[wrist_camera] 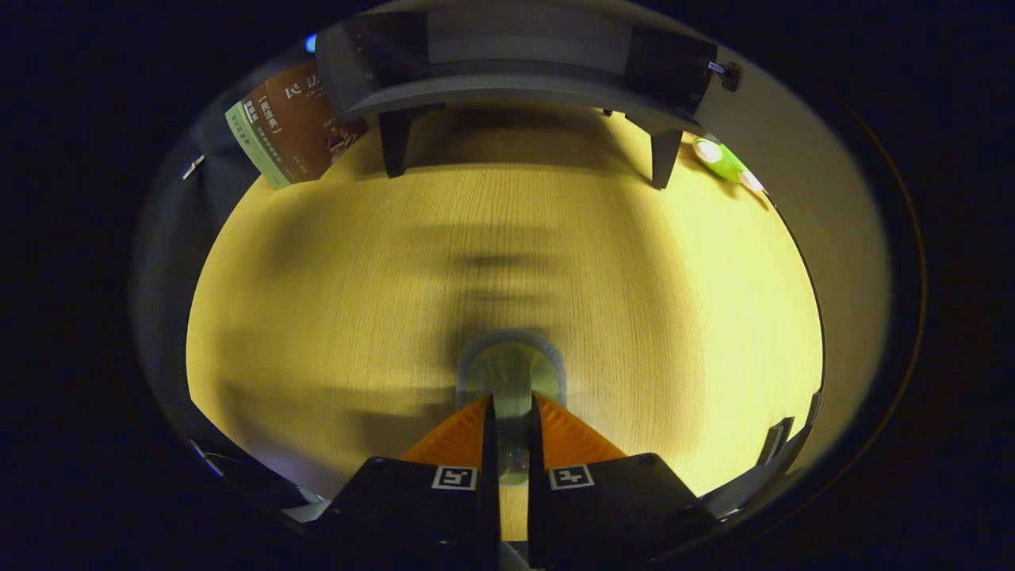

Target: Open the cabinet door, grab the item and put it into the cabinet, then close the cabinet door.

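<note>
The tongs [511, 412] at the bottom centre are clenched on a clear, greenish bottle-like item [511, 373], both fingers pressing its sides. Beneath spreads the wooden worktop [317, 301]. At the top centre stands the dark cabinet [515, 71] on legs, a brown box [293, 127] at its left.

Surface: I saw a pale wood-grain table [333, 277].
Far edge: a grey cabinet [515, 79] stood on two dark legs.
Beside it: a brown box [297, 127] one side, green item [720, 159] the other.
</note>
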`<state>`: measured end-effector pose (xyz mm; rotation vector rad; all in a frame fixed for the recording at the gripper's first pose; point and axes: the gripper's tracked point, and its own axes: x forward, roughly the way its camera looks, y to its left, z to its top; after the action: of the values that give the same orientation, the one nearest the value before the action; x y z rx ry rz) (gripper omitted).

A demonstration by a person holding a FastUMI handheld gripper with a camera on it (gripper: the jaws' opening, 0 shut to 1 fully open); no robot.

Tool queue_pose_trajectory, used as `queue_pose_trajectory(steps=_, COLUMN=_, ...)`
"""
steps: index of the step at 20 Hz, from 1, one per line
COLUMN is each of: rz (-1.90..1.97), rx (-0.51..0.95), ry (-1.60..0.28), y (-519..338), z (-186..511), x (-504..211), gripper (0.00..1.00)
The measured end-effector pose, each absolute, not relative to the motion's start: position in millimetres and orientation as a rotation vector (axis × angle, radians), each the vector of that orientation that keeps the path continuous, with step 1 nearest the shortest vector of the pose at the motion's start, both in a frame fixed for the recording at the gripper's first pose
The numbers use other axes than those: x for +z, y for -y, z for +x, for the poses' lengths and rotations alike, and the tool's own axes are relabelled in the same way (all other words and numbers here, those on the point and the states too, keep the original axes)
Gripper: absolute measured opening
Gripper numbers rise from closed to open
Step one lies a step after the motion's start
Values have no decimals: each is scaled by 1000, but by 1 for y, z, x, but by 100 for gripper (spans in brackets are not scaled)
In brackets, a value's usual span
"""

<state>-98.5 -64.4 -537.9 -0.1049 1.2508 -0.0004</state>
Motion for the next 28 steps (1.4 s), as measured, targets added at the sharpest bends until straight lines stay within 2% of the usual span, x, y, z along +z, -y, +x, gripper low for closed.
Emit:
queue_pose_trajectory(steps=5, rz=-54, rx=-37, ry=-1231, y=60, z=-82, x=-522, gripper=18)
queue_pose_trajectory(steps=10, rz=-67, rx=-45, ry=-1017, y=45, z=-28, x=-459, gripper=18)
queue_pose_trajectory(steps=21, rz=-68, rx=-23, ry=-495, y=7, z=80, x=-261, gripper=18)
queue_pose_trajectory(steps=28, rz=-86, rx=-14, ry=-255, y=-4, z=141, x=-169, gripper=18)
